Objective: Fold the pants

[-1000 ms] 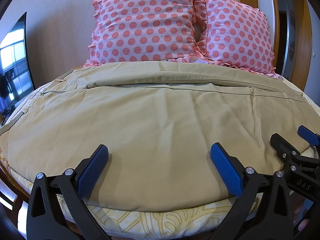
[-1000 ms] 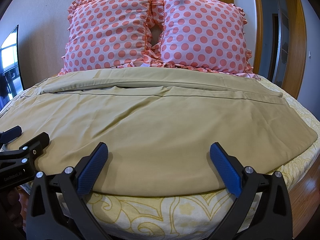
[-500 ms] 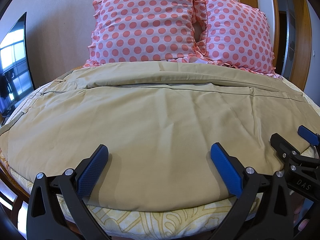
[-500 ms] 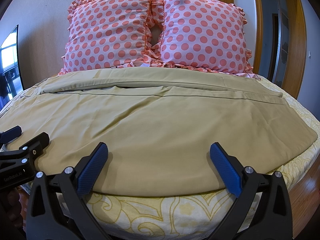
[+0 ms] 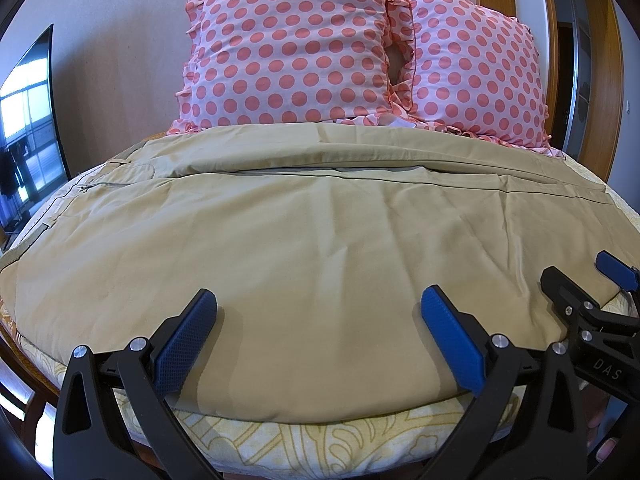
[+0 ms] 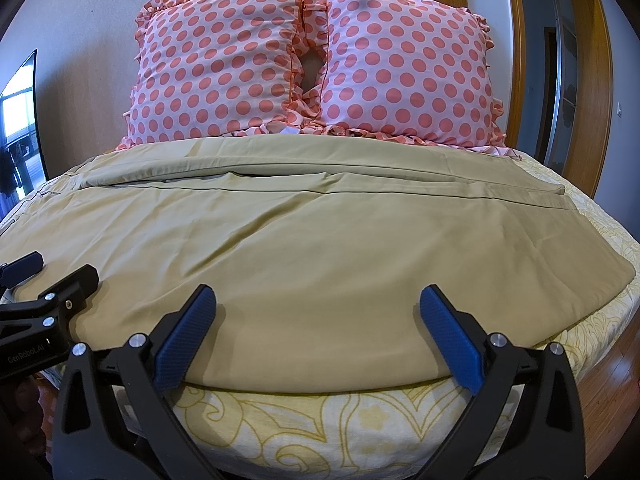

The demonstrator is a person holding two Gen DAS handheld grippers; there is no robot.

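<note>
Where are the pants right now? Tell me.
The khaki pants lie spread flat across the bed, just before the polka-dot pillows, ahead of both open grippers.

Pillows [image 5: 360, 52] block far edge; near edge open.

One pants [image 5: 312, 232], two pillows [image 5: 296, 52].

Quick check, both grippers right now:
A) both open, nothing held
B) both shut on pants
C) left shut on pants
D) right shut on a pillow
A: the left gripper and right gripper both have fingers spread wide over the near edge of the pants, with no cloth pinched between them.
</note>
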